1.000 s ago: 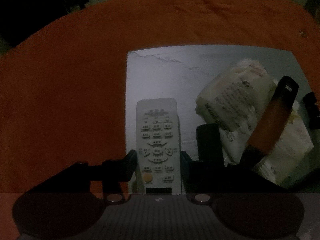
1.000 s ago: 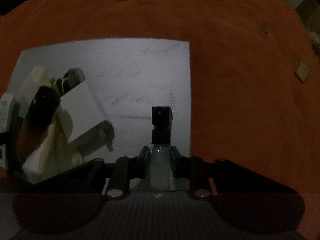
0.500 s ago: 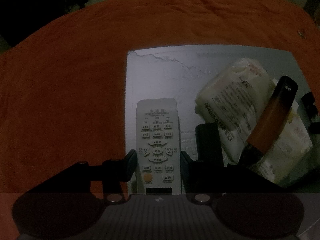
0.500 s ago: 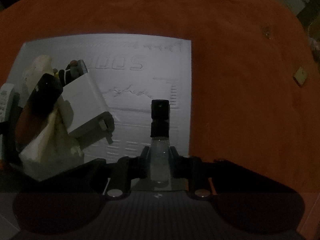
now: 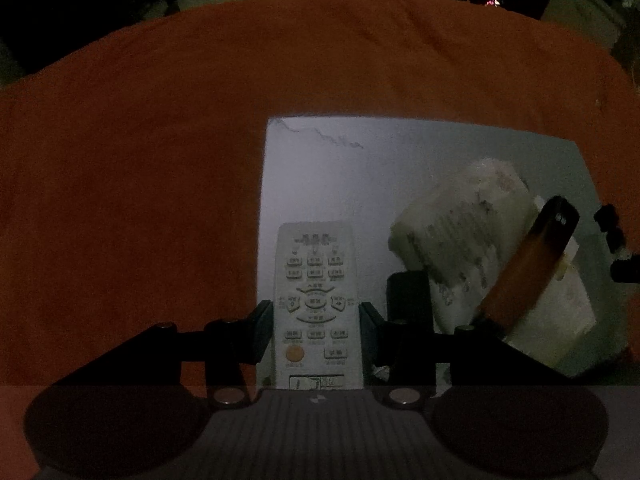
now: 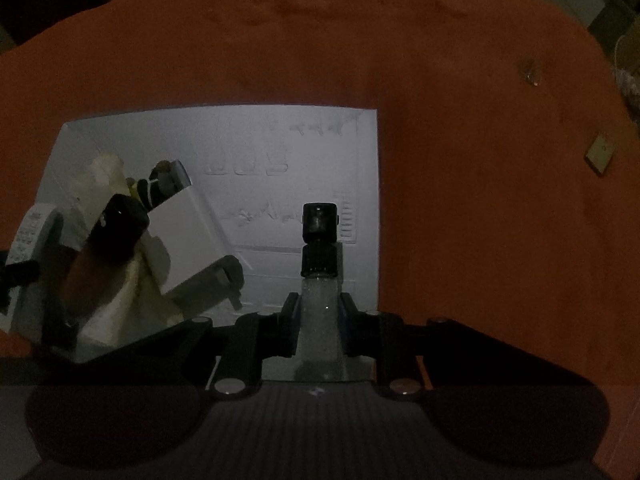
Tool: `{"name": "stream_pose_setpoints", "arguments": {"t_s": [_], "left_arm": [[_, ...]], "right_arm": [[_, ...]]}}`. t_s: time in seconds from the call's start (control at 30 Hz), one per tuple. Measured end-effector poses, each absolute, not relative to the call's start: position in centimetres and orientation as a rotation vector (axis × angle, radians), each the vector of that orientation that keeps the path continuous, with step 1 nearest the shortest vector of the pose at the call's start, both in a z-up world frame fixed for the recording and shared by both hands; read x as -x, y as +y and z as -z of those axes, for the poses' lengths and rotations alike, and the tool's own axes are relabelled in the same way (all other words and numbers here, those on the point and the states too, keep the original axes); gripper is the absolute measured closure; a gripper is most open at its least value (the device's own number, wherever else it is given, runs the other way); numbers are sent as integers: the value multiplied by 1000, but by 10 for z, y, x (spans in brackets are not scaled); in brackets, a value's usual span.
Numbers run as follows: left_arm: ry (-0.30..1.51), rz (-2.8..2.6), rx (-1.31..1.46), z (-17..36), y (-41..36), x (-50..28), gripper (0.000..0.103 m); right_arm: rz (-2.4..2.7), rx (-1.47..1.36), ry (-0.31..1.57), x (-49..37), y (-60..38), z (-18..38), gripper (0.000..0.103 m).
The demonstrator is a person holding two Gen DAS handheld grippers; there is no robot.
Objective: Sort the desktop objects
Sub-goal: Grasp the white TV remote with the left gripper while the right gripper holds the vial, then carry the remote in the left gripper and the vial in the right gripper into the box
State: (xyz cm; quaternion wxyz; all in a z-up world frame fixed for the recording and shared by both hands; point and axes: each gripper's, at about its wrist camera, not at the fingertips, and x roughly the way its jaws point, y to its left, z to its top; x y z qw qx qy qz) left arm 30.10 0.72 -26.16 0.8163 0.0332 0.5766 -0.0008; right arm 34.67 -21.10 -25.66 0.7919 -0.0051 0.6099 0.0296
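My left gripper [image 5: 316,312] is shut on a white remote control [image 5: 316,280], held lengthwise between its fingers over the left part of a shallow white tray [image 5: 360,168]. Whether the remote touches the tray floor I cannot tell. My right gripper [image 6: 319,302] is shut on a small clear spray bottle [image 6: 320,280] with a black cap, over the tray's [image 6: 280,140] right side. In the tray lie a pale tissue pack [image 5: 460,216], an orange tube with a black cap [image 5: 528,268] and a white charger [image 6: 192,240].
An orange cloth [image 5: 160,160] covers the table around the tray. A small square tag [image 6: 600,154] lies on the cloth at the right. The room is dim, and dark furniture stands beyond the table's far edge.
The right jaws have narrowed a little onto the spray bottle. The left gripper has shifted slightly across the tray with the remote still in it.
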Motion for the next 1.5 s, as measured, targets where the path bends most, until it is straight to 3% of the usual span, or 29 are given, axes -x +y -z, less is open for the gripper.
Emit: {"name": "stream_pose_setpoints", "arguments": {"t_s": [0.57,1.13,1.5], "left_arm": [[1208,27,-9,258,-38,-304,62],[1200,68,46,276,-47,-358,62],[1108,137,54,241,-68,-339,62]], "right_arm": [[-111,10,1303,-333,-209,234,81],[-161,-37,1289,-324,-213,213,81],[-221,-22,1245,-304,-216,174,81]]}}
